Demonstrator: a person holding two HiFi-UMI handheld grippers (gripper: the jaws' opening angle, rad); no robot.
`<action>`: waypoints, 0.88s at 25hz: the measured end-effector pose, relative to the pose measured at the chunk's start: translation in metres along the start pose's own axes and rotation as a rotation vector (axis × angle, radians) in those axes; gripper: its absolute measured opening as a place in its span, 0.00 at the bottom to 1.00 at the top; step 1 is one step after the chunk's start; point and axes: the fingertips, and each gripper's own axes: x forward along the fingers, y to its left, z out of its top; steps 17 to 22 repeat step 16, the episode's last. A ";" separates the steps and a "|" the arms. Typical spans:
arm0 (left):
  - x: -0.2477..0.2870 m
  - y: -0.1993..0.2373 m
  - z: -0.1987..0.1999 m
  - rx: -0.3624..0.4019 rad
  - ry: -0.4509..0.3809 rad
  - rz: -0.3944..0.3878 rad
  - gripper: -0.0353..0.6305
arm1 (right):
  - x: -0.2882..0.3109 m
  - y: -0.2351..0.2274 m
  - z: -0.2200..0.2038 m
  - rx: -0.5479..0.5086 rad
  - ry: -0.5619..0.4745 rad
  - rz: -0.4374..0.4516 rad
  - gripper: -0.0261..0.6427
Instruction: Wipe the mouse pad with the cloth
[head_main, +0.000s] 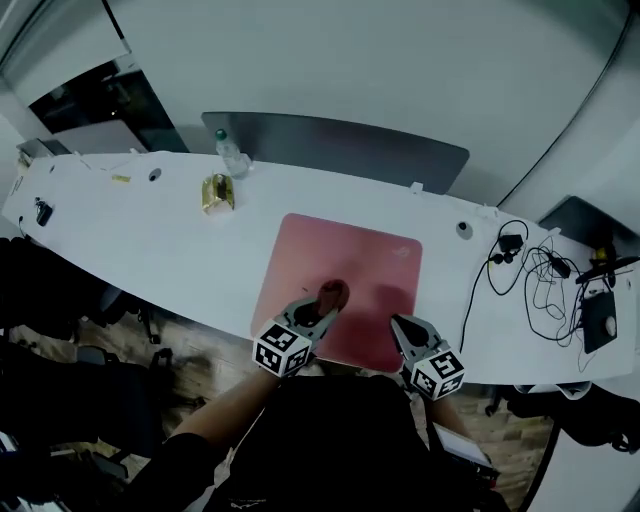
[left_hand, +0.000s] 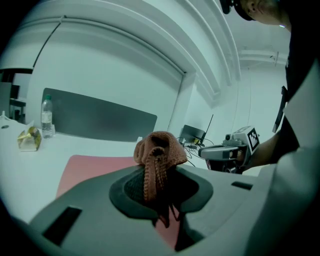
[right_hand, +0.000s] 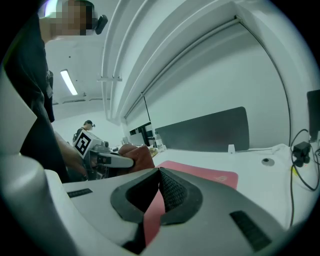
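At the bottom of the head view, the person's dark-sleeved arms reach up into the frame, one gripper in each hand. The left gripper (head_main: 325, 308) sits just left of centre, and its jaws are clamped on a brown knitted cloth (head_main: 334, 293). In the left gripper view the cloth bunches into a rounded lump above the jaw tips, with a strand pinched between the pads. The right gripper (head_main: 398, 322) is just beside it, to the right and slightly lower in the frame. Its jaws are closed tip to tip with nothing between them, and only a sliver of pink shows below the pads in its own view.

Both grippers are over the near part of the pink mouse pad (head_main: 350, 255), with the cloth over its lower middle. Whether the cloth touches the pad cannot be told. The pad lies flat at the centre of a long white table (head_main: 150, 230).

Farther up and to the left stand a gold-coloured packet (head_main: 216, 192) and, behind it, a clear bottle (head_main: 229, 153). A tangle of black cables (head_main: 535, 275) lies at the right. A dark panel (head_main: 340, 145) runs along the table's far edge.
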 end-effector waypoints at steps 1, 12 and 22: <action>-0.008 0.002 -0.005 -0.012 -0.001 0.007 0.18 | 0.000 0.004 -0.001 0.000 0.001 0.002 0.08; -0.067 0.018 -0.030 -0.059 -0.040 0.053 0.18 | 0.011 0.054 -0.019 -0.014 0.006 0.025 0.08; -0.077 0.017 -0.035 -0.058 -0.037 0.043 0.18 | 0.011 0.065 -0.022 -0.013 0.008 0.025 0.08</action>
